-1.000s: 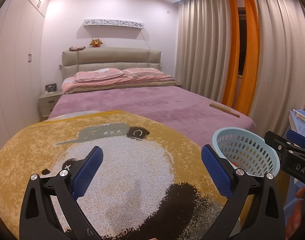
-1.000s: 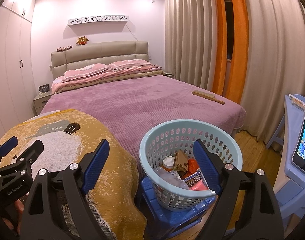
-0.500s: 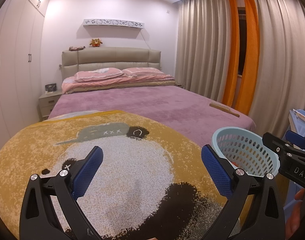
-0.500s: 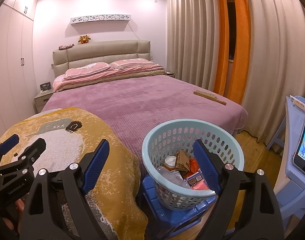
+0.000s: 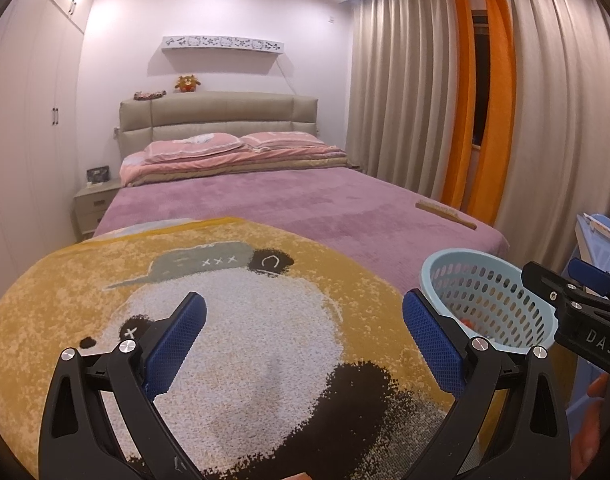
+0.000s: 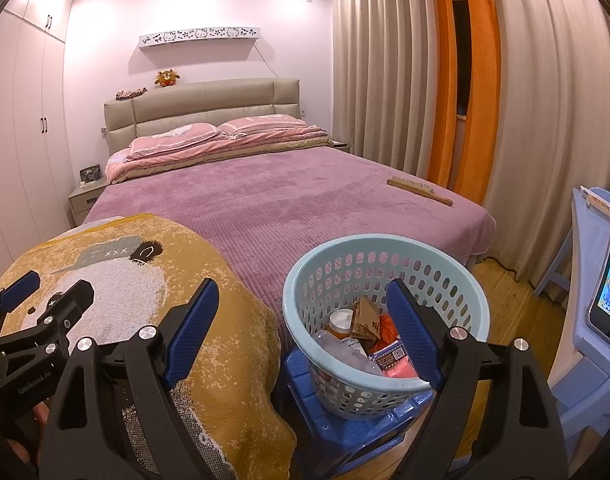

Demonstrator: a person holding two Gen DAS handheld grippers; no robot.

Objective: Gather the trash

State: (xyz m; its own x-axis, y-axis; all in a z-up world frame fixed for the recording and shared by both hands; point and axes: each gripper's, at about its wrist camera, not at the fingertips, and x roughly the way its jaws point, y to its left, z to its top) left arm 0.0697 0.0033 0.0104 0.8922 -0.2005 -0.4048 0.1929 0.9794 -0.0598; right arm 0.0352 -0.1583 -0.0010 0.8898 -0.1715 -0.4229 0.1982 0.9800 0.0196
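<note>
Step in hand: collection looks near its end, judging by the load in the light-blue perforated basket [image 6: 385, 280]; no loose trash visible on the purple bedspread [image 6: 285, 208] or the panda blanket [image 5: 225, 320].
Left gripper [image 5: 303, 340]: jaws wide apart, nothing between them; over the panda blanket.
Right gripper [image 6: 303, 324]: jaws spread, empty; right finger overlapping the basket's near rim in the view, contact uncertain.
Trash: bottle, cardboard scrap [image 6: 365, 316] and wrappers inside the basket; the basket on a blue stool [image 6: 337, 428] at 3 o'clock of the blanket.
Wooden brush [image 6: 419, 191]: on the bedspread, 1 o'clock of the basket; probably not trash.
Next move: a scan for leftover litter; otherwise a grip on the basket rim.
</note>
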